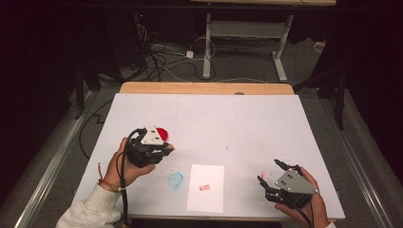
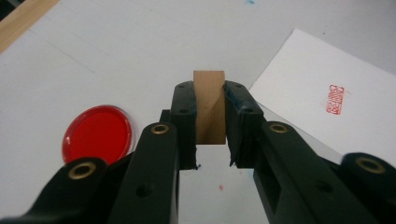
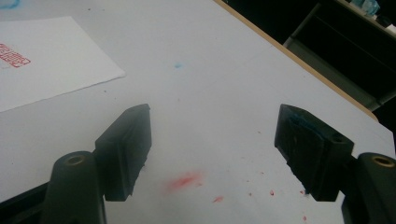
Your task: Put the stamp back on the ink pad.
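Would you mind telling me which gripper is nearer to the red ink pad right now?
Left. The left gripper, holding the wooden stamp, hovers right beside the red ink pad. The right gripper rests open far across the table, beyond the paper.

The high view looks forward and down from above the person's side of the table, far enough to take in the whole white tabletop [image 1: 209,118] and the floor beyond it. The sheet of paper [image 1: 205,188] lies near its bottom edge. The left gripper view sits close and low, looking down along its own jaws with the paper [image 2: 327,93] up and to the right of them. The right gripper view is also low and near, with the paper [image 3: 42,60] at its upper left. All three views share that sheet and its red stamp mark [image 2: 335,99].
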Tool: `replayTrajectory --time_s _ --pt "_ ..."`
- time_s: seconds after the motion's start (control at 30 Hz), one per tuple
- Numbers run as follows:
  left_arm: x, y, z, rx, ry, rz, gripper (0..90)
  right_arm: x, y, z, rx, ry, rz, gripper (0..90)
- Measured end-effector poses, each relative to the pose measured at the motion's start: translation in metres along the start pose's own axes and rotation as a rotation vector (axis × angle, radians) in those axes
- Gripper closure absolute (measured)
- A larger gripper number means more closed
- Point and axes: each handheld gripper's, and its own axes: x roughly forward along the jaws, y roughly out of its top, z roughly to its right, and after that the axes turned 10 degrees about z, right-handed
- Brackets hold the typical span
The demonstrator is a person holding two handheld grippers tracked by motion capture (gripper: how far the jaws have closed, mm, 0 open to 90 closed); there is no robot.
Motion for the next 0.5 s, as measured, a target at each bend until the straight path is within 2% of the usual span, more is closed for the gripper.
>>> replayTrajectory --time_s 0.1,0.17,0.2,0.3,0.5 --pt "-0.005 -0.001 -0.010 -0.028 0.018 0.011 73.8 0.001 0.000 -0.001 -0.005 0.005 -0.003 28.0" --pt "-0.007 -0.001 -0.018 -0.048 0.010 0.013 73.8 0.002 0.000 -0.002 -0.005 0.007 -0.005 28.0" --pt "-0.008 0.000 -0.021 -0.054 0.021 0.015 73.8 0.002 0.000 -0.001 -0.004 0.007 -0.006 28.0" --pt "-0.006 0.002 -0.029 -0.070 0.018 0.010 73.8 0.003 0.000 -0.001 0.002 0.007 -0.011 28.0" --pt "0.010 0.001 -0.046 -0.087 0.032 -0.064 73.8 0.004 -0.001 -0.002 -0.002 0.013 -0.015 28.0"
